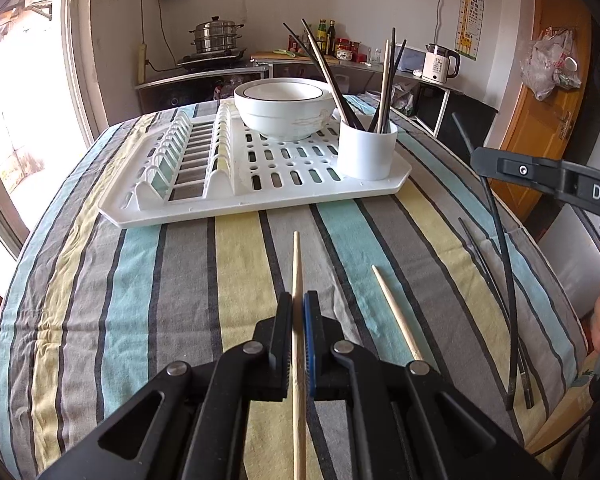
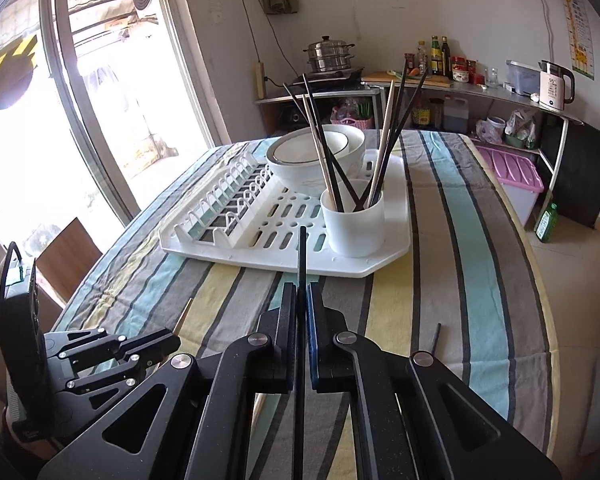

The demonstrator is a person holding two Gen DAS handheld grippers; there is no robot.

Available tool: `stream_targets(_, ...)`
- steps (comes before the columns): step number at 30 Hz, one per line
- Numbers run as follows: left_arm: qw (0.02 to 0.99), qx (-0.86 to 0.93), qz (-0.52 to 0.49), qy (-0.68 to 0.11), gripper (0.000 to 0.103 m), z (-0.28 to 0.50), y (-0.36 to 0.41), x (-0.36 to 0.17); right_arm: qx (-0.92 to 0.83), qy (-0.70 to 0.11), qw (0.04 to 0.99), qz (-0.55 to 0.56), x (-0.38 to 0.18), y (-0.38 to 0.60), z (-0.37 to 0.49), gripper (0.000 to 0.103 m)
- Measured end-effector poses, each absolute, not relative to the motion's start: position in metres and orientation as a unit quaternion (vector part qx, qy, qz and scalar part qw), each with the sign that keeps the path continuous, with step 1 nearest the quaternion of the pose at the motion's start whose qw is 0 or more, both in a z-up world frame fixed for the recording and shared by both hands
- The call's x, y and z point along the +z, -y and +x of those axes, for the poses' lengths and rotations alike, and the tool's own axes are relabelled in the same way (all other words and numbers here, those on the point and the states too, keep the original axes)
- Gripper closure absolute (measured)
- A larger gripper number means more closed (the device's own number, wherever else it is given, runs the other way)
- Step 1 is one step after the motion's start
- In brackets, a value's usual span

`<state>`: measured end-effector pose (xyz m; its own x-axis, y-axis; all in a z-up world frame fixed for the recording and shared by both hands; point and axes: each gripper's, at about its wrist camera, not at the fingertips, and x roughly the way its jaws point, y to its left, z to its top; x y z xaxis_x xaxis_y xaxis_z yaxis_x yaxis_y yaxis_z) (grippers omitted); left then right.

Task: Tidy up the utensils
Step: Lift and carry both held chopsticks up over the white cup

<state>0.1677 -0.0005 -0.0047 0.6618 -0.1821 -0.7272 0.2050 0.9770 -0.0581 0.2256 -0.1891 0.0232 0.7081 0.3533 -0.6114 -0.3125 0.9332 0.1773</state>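
Chopsticks sit clamped in both of our grippers: the left gripper (image 1: 299, 300) has its fingers (image 1: 285, 320) pressed together on a wooden chopstick (image 1: 297, 264), whose tip points ahead over the striped tablecloth (image 1: 172, 280), and the right gripper (image 2: 301, 292) has its fingers (image 2: 288, 312) closed on a black chopstick (image 2: 302, 252) that points toward the rack. Just right of our left gripper, a second wooden chopstick (image 1: 396, 312) lies loose on the table, and farther right more black chopsticks (image 1: 496, 296) rest on the cloth near the edge. Beyond them stands the white dish rack (image 1: 260, 176), with a white utensil cup (image 1: 367, 150) on its near right corner holding several black and wooden chopsticks upright, tilted at different angles. Behind the cup, a stack of white bowls (image 1: 284, 108) sits on the rack.
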Motion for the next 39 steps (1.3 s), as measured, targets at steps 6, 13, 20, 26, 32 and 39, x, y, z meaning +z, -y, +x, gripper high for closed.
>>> stream_targets(6,0.920,-0.113,0.004,-0.376,0.097,0.161,-0.004,0.016,0.182,-0.297,0.937,0.038,0.048,0.197,0.210,0.098)
stream_targets(13,0.929,-0.116,0.001,-0.352,0.097,0.153,-0.006,0.036,0.183,-0.270,0.944,0.039,0.061,0.203,0.195,0.098)
stream_targets(20,0.933,-0.123,0.000,-0.337,0.097,0.147,-0.005,0.048,0.182,-0.260,0.948,0.038,0.063,0.208,0.189,0.099)
stream_targets(26,0.934,-0.129,-0.002,-0.332,0.097,0.147,-0.005,0.055,0.179,-0.249,0.951,0.041,0.069,0.214,0.184,0.099)
stream_targets(32,0.938,-0.139,-0.005,-0.318,0.097,0.154,-0.004,0.069,0.175,-0.240,0.954,0.041,0.076,0.219,0.186,0.099)
stream_targets(39,0.937,-0.169,-0.025,-0.304,0.097,0.177,0.003,0.083,0.172,-0.233,0.956,0.041,0.081,0.222,0.196,0.099)
